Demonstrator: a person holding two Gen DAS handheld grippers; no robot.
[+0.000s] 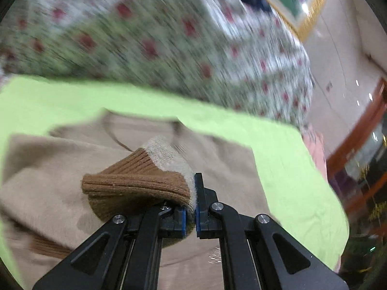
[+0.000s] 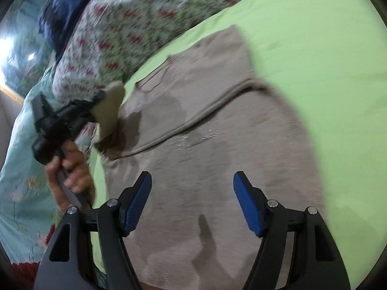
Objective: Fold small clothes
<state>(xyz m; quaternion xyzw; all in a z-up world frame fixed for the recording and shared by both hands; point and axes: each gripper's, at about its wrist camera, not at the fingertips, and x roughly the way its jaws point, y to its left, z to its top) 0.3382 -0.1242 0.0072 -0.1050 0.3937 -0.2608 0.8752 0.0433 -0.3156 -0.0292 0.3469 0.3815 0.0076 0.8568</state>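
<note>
A small beige sweater lies spread on a lime-green sheet. My left gripper is shut on the sweater's sleeve end with its brown ribbed cuff, held up over the sweater's body. In the right wrist view the left gripper shows at the left, holding the sleeve above the sweater. My right gripper is open and empty, hovering above the sweater's lower body. A small shiny patch marks the front.
A floral red-and-green bedcover lies beyond the green sheet. A dark blue garment sits on it. A light blue floral cloth lies at the left. A framed picture and room furniture show at the right.
</note>
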